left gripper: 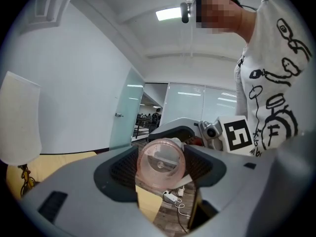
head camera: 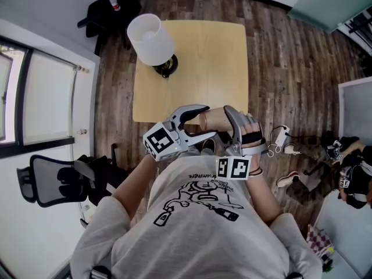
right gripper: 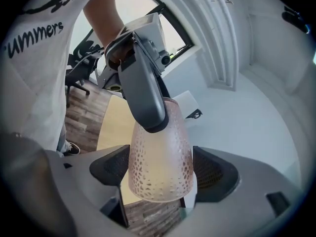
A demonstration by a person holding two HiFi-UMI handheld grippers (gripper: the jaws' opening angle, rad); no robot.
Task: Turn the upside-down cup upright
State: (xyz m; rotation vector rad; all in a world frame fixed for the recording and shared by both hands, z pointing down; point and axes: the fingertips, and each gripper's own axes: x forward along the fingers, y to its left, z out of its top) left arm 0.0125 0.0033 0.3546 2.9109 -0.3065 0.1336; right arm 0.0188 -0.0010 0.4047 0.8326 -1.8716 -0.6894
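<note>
Wood-plank flooring point(head camera: 279, 51) and a square pale wooden table point(head camera: 197, 57) are seen from above. A pink translucent cup point(head camera: 212, 119) is held in the air, off the table's near edge, lying on its side between two grey grippers that point toward each other.

In the left gripper view, the cup point(left gripper: 161, 163) is seen end-on, one round end facing the camera. It is pinched by the left gripper point(left gripper: 161, 169), with a pad pressed against each side.

In the right gripper view, the cup point(right gripper: 160, 157) shows a dimpled, tapering wall. Its wider end sits between the fingers of the right gripper point(right gripper: 160, 174), and both pads are met by its sides. The narrower far end is crossed by a finger of the left gripper point(right gripper: 145, 98).

From the head view, the left gripper point(head camera: 209, 122) reaches in from the left, one finger above the cup and one below. The right gripper point(head camera: 231, 121) closes on the cup from the right. A marker cube point(head camera: 161, 141) is carried behind the left fingers, and another point(head camera: 233, 167) behind the right fingers.

Beyond the fingers, on the table's far left corner, a lamp point(head camera: 150, 39) with a white shade is standing. A dark office chair point(head camera: 52, 179) is seen on the floor well to the left of the left fingers.
</note>
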